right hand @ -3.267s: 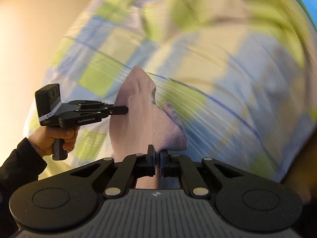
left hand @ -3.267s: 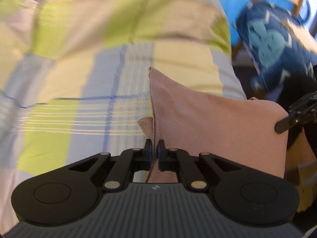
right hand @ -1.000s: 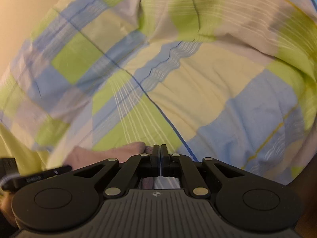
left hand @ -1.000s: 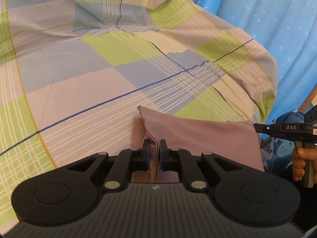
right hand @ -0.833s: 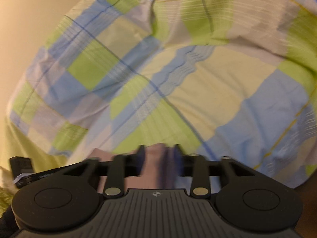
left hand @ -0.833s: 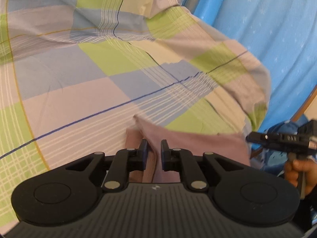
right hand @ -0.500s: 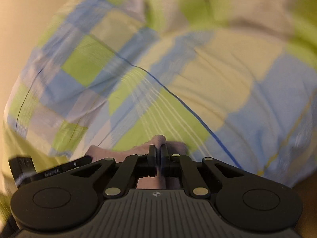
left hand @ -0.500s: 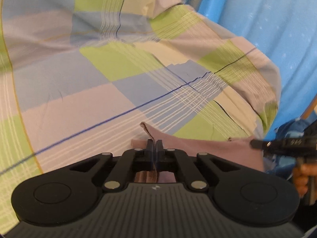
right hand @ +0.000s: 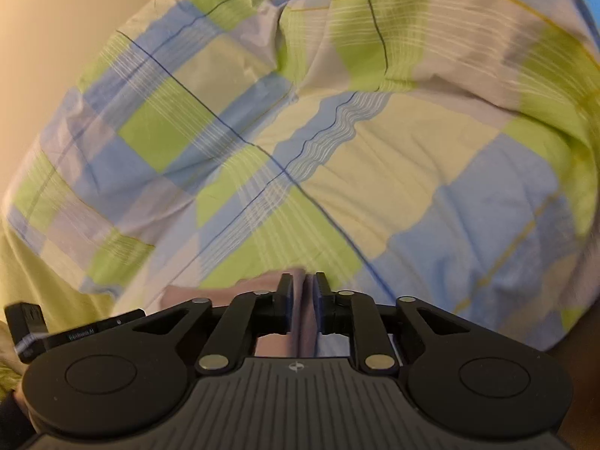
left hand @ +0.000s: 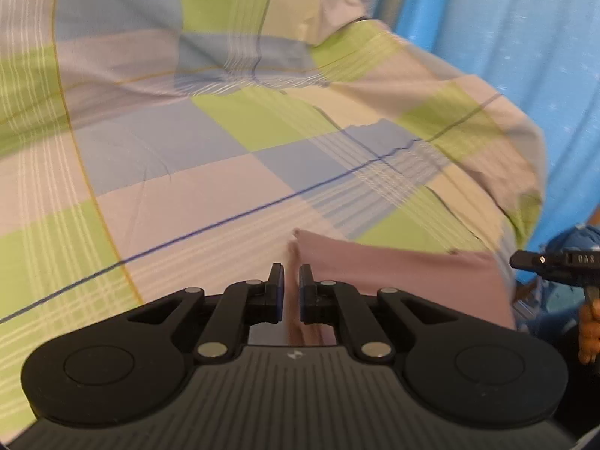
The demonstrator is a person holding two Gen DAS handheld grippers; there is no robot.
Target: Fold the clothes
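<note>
**Bed and backdrop**

Checked bedsheet [left hand: 195,142] in green, blue, lilac and cream fills both views, rumpled toward 12 o'clock. Blue curtain [left hand: 525,37] with small pale specks at 2 o'clock in the left wrist view. Plain beige wall [right hand: 56,18] at 10 o'clock in the right wrist view. Warm light.

My bed [left hand: 210,187] wears a rumpled checked cover [right hand: 375,172] in green, blue, cream and lilac; a folded pink cloth [left hand: 412,273] lies flat on it near the edge.
</note>
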